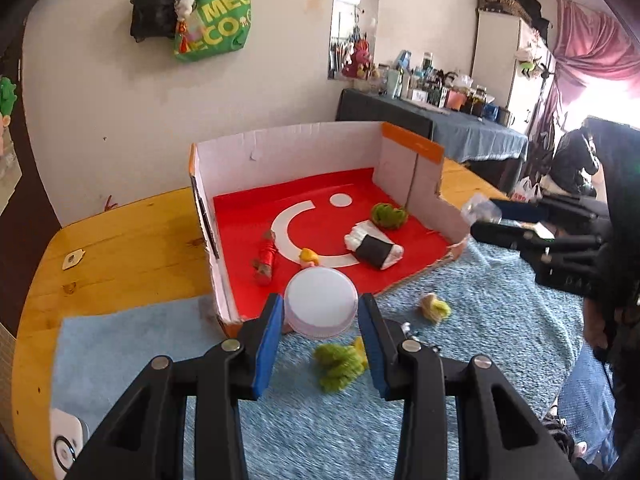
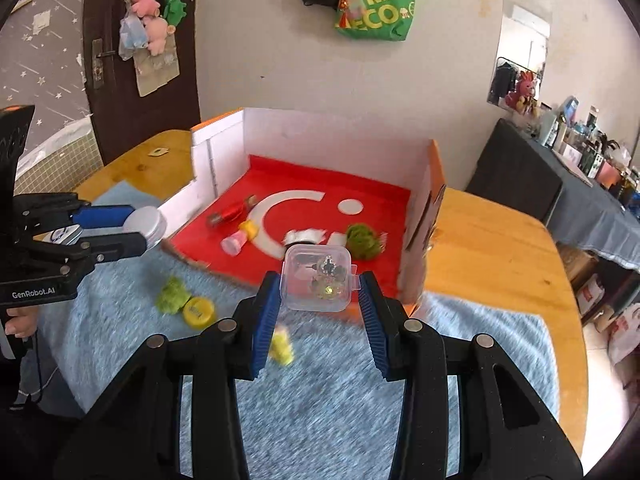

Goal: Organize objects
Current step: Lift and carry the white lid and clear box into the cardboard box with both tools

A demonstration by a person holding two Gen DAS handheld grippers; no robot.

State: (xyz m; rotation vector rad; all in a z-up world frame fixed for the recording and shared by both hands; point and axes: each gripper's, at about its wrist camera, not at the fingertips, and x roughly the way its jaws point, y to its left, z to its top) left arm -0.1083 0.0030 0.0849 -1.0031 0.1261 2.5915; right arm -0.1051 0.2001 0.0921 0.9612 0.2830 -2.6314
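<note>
we hold two grippers over a fuzzy blue mat (image 2: 328,380) spread on a wooden table (image 2: 500,248). our left gripper (image 1: 320,320) is clenched on a round white lidded jar (image 1: 321,303), its blue pads pressing the jar's sides; the jar sits up off the mat, in front of the near edge of the cardboard box (image 1: 280,148). in the right wrist view the same jar (image 2: 146,222) shows between the left gripper's fingers at the left side, beside the box's low left wall.

our right gripper (image 2: 320,312) grasps a small clear plastic case (image 2: 318,278) with tiny trinkets inside, one pad on each side, and the case hangs above the box's open front edge. in the left wrist view the case (image 1: 480,208) is a blur at the right gripper's tips.

the box has white inner walls, orange edges and a red floor with a white arc and dot. on that floor lie a red cylinder (image 1: 266,258), a small yellow-and-pink bottle (image 2: 240,238), a white roll wrapped in a black band (image 1: 374,248) and a green fuzzy tuft (image 1: 388,216).

still out on the mat: another green fuzzy tuft (image 1: 340,364) just beside a yellow round cap (image 2: 199,311), and a small yellow-green piece (image 1: 435,307) apart from them. a green tote bag (image 2: 378,2) hangs on the wall behind.
</note>
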